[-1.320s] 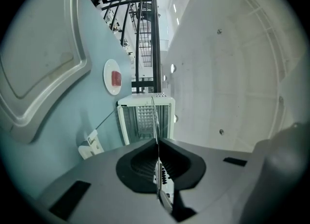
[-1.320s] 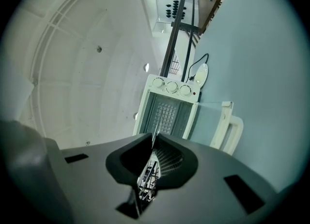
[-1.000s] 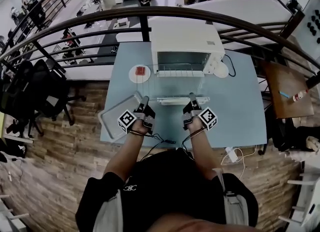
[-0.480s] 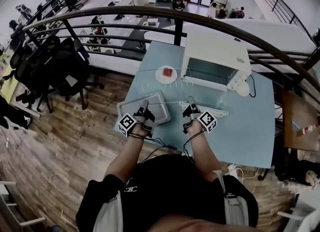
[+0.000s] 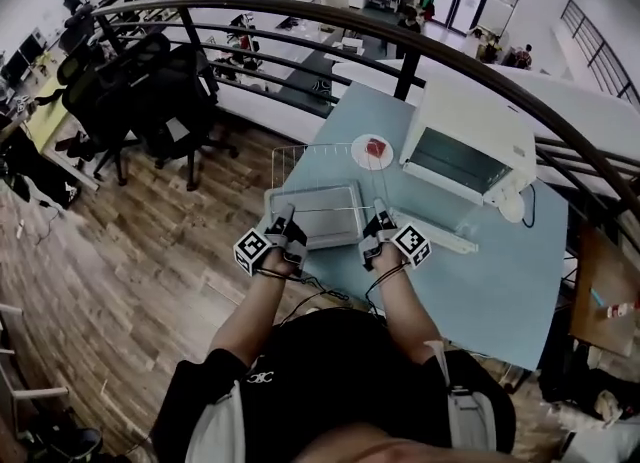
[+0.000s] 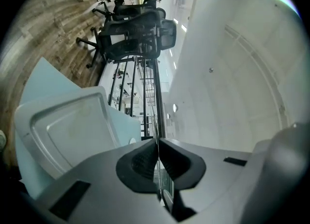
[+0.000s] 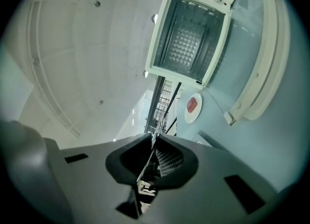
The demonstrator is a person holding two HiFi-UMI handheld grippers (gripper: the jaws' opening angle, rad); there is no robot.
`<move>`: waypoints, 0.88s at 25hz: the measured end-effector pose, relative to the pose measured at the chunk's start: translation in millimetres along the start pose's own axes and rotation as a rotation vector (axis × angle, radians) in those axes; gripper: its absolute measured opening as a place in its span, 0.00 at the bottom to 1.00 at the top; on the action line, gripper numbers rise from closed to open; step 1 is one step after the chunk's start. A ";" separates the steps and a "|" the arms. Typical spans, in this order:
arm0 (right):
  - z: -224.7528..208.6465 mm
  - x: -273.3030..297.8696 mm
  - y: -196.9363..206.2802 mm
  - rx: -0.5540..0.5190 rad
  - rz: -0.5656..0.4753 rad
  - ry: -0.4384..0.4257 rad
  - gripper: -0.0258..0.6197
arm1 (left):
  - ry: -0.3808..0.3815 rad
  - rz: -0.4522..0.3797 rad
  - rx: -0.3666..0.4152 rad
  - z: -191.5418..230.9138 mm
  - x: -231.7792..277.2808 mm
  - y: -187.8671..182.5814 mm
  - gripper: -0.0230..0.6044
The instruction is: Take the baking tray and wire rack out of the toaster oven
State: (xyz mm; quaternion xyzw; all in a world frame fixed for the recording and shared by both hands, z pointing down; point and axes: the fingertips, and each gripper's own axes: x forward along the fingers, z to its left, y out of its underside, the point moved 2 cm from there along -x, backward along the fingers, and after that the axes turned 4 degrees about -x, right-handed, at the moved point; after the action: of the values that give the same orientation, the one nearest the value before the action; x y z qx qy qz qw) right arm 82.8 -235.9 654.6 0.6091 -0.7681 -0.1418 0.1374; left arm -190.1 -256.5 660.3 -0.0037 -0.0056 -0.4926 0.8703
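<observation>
The thin wire rack [image 5: 322,177] hangs level between my two grippers, over the grey baking tray [image 5: 314,221] that lies on the blue table [image 5: 500,281]. My left gripper [image 5: 285,214] is shut on the rack's near left edge, and my right gripper [image 5: 377,210] is shut on its near right edge. In the left gripper view the jaws [image 6: 156,144] pinch one wire, and the tray [image 6: 72,128] lies below to the left. In the right gripper view the jaws [image 7: 153,143] pinch a wire of the rack [image 7: 164,97]. The white toaster oven [image 5: 462,141] stands at the back right with its inside [image 7: 188,41] bare.
The oven's door [image 5: 445,231] lies open toward me, right of the tray. A small white plate [image 5: 373,150] with a red piece on it sits beside the oven. A dark curved railing [image 5: 300,13] runs behind the table. Black office chairs [image 5: 150,101] stand to the left on the wooden floor.
Both grippers have carried the wire rack leftward, away from the oven's open door. It now hangs over the baking tray.
</observation>
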 end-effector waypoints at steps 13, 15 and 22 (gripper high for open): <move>-20.1 -6.2 71.3 -0.040 0.122 0.105 0.10 | -0.115 -0.023 -0.010 48.5 -57.3 -27.9 0.07; -25.5 -8.8 75.6 -0.042 0.129 0.126 0.10 | -0.129 -0.019 -0.014 54.4 -60.8 -27.3 0.07; -41.0 -19.9 82.5 -0.037 0.142 0.195 0.11 | -0.187 0.007 -0.004 71.1 -66.7 -20.6 0.08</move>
State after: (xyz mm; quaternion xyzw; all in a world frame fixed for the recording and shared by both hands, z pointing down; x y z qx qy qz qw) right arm 29.0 -200.6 723.5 0.5616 -0.7894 -0.0861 0.2324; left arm -242.5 -209.1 730.6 -0.0513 -0.0858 -0.4870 0.8677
